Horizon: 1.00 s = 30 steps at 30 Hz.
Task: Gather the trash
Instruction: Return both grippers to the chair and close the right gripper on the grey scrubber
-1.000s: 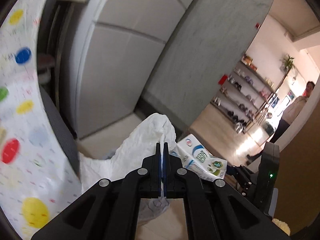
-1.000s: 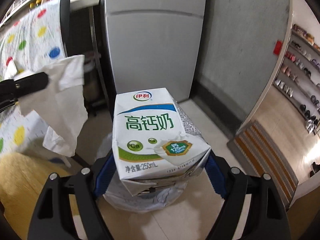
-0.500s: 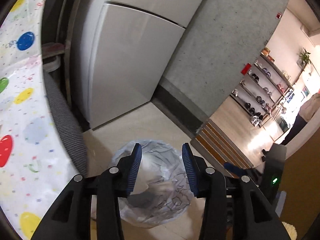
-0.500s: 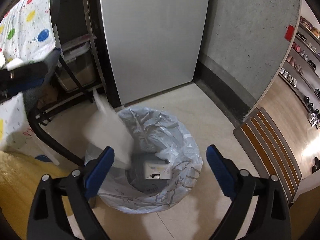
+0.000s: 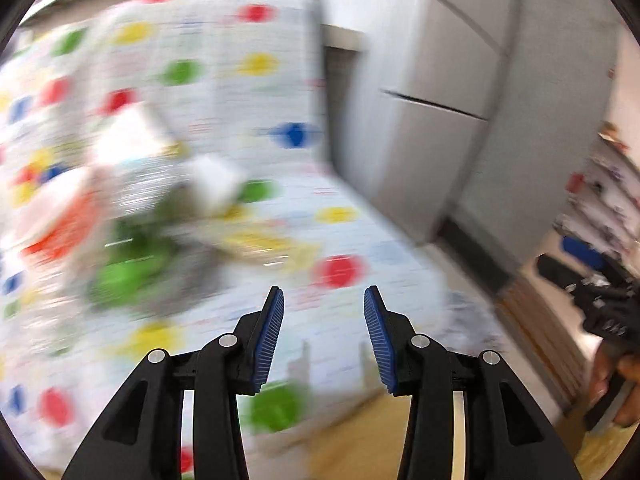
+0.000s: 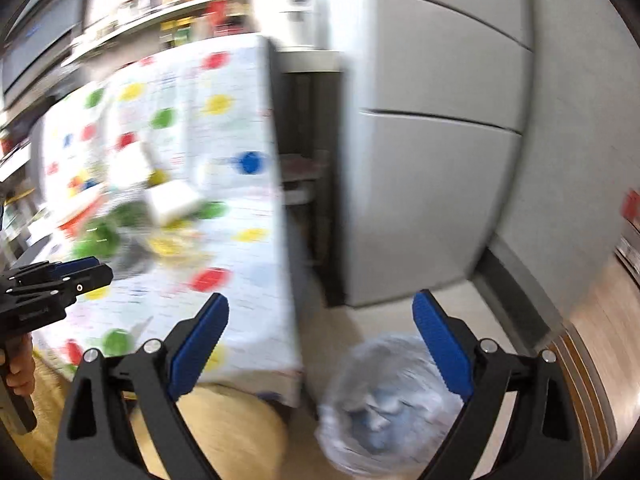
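Trash (image 5: 132,216) sits heaped on the table under a polka-dot cloth (image 5: 336,184); heavy blur, only a white box-like piece (image 6: 172,200) and green and orange wrappers are discernible. Lined bin (image 6: 384,408) stands on the floor just beside the table corner, in front of the grey fridge (image 6: 432,200). Left gripper (image 5: 323,332): jaws apart, nothing between them, aimed at the tabletop near the heap. Right gripper (image 6: 320,350): jaws spread wide, empty, bin below its right finger. Both views motion-smeared.
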### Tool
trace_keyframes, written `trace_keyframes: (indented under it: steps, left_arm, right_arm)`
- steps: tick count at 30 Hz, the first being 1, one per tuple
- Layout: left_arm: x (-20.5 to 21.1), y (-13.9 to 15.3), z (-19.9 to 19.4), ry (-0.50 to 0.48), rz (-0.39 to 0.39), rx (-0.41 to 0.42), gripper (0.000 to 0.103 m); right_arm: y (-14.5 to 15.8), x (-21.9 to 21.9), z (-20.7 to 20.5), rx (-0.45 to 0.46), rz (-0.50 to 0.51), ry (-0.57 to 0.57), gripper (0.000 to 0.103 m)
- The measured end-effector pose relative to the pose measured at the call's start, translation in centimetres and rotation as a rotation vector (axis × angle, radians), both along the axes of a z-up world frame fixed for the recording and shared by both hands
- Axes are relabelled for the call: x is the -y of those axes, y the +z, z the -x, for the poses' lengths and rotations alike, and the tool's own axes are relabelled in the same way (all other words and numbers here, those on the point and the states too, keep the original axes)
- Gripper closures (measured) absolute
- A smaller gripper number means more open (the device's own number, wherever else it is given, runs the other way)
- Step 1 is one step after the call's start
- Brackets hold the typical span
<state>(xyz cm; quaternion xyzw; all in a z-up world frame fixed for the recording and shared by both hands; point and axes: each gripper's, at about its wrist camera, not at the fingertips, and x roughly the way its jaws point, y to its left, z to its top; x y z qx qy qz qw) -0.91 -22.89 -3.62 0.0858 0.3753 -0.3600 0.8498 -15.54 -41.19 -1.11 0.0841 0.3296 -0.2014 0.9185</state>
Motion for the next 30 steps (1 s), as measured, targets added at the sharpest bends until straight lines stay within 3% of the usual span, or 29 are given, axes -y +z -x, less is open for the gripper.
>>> trace_keyframes:
  steps: [4,8,10,12,13,15,17,22,24,27,30]
  left_arm:
    - [-6.7,0.2,-2.2,0.156,-0.057,0.033,0.059]
    - [-12.1,0.0,-5.1,0.291,-0.099,0.015,0.059]
    - [-14.3,-0.1,-6.6,0.345,-0.101,0.002,0.059]
    - [-15.7,-0.2,-7.9,0.379,-0.095,-0.007,0.057]
    - [-16.1,-0.2,-8.2,0.383,-0.092,-0.013,0.049]
    - [-16.5,-0.4,-9.1,0.367,-0.088,-0.025,0.046]
    - [-16.4,-0.7,-9.4,0.337,-0.084,-0.036,0.046]
    - [-14.0,-0.9,-10.5,0.236,-0.066,-0.047,0.042]
    - [-13.2,-1.1,-10.7,0.225,-0.08,-0.027,0.037]
    - [-12.4,-1.8,-11.2,0.208,-0.103,-0.021,0.037]
    - [-12.3,-2.5,-11.7,0.206,-0.127,-0.023,0.037]
  right_arm:
    - [-0.5,-3.7,-5.2,-0.02,-0.014,0.112,0.012]
    - [-1.0,-7.2,-9.5,-0.034,-0.028,0.197,0.012]
    - [-1.0,-8.5,-11.2,-0.038,-0.032,0.23,0.014]
    - [-1.1,-9.8,-12.9,-0.049,-0.028,0.261,0.024]
    - [-1.2,-10.6,-14.1,-0.054,-0.021,0.278,0.029]
    - [-1.4,-11.4,-15.6,-0.07,-0.018,0.297,0.047]
    - [-1.7,-12.0,-17.6,-0.084,-0.038,0.315,0.051]
    - [-2.4,-12.8,-21.3,-0.093,-0.088,0.356,0.049]
    - [-2.5,-12.8,-22.6,-0.091,-0.117,0.367,0.045]
    - [-3.0,-12.9,-24.7,-0.097,-0.167,0.386,0.044]
    - [-4.0,-13.0,-26.7,-0.103,-0.223,0.4,0.036]
